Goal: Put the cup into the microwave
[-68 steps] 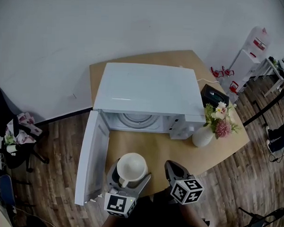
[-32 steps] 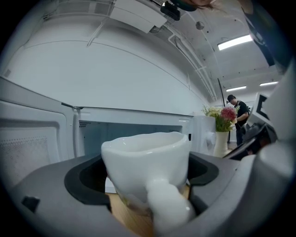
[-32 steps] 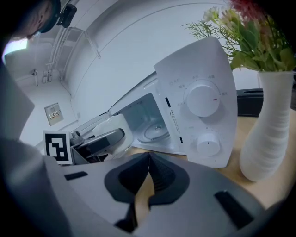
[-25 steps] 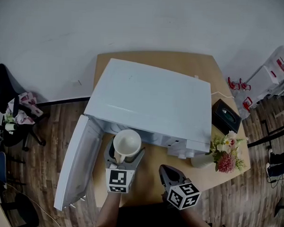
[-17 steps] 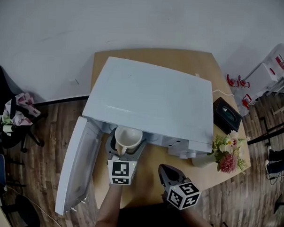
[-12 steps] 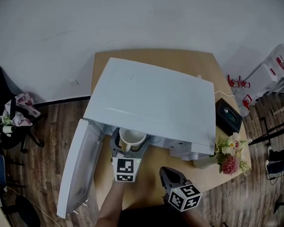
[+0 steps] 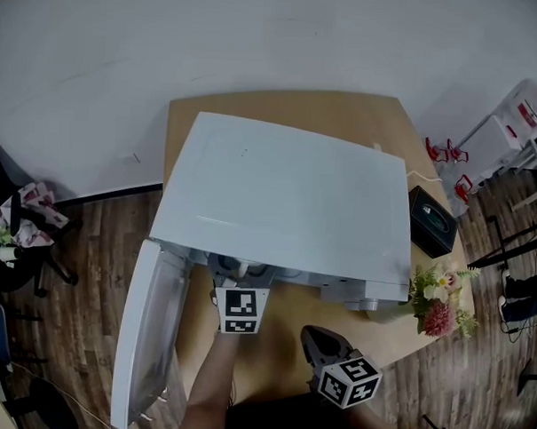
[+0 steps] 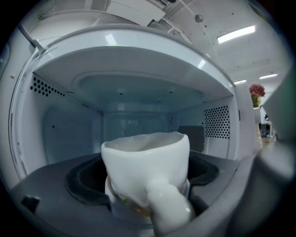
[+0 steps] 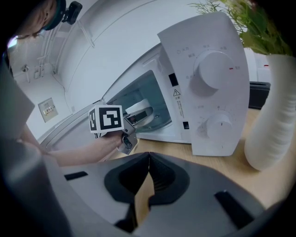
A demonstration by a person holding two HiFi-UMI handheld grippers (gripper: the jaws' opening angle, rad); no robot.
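White cup (image 8: 145, 171) gripped in left tool (image 7: 241, 272), inside microwave (image 7: 287, 201) mouth at 6 o'clock, mostly hidden under its roof in head view. Right tool (image 9: 148, 156) closed, empty, above desk (image 7: 277, 325).

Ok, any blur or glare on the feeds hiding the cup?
Left gripper view: cup sharp, its handle blurred close to the lens, no glare. Head view: evenly lit, but the microwave top mostly hides the cup. Right gripper view: heavy fisheye bending, vase soft at the edge.
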